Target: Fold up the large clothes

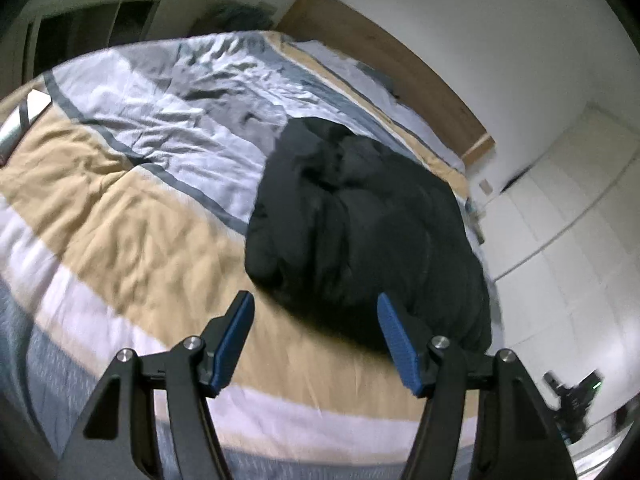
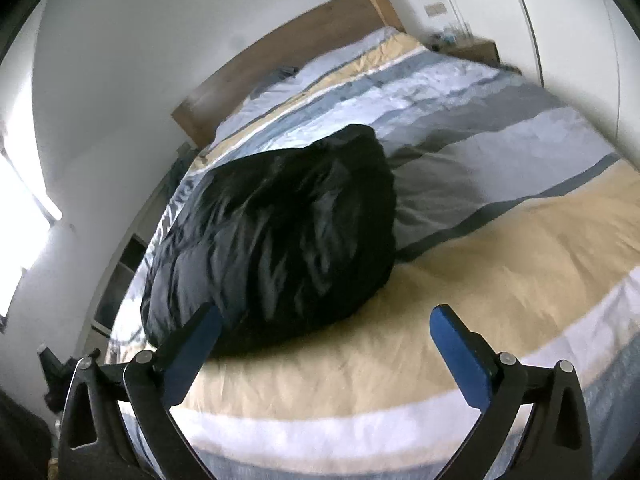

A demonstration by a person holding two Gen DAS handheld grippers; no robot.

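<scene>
The left gripper [image 1: 316, 312] and right gripper [image 2: 326, 326], jaws spread wide and holding nothing, hover above a striped bedspread [image 1: 132, 216]. Just ahead, a bulky black jacket [image 1: 360, 216] lies bunched into a compact mound near the bed's edge, apparently folded; little seems left beyond tidying.

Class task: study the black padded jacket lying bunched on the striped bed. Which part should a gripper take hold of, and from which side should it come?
Grip the black jacket at its near rounded edge, where it bulges above the striped duvet. Probably come low from the foot of the bed, the side nearest the open left gripper and right gripper. No collar or sleeve can be made out.
</scene>
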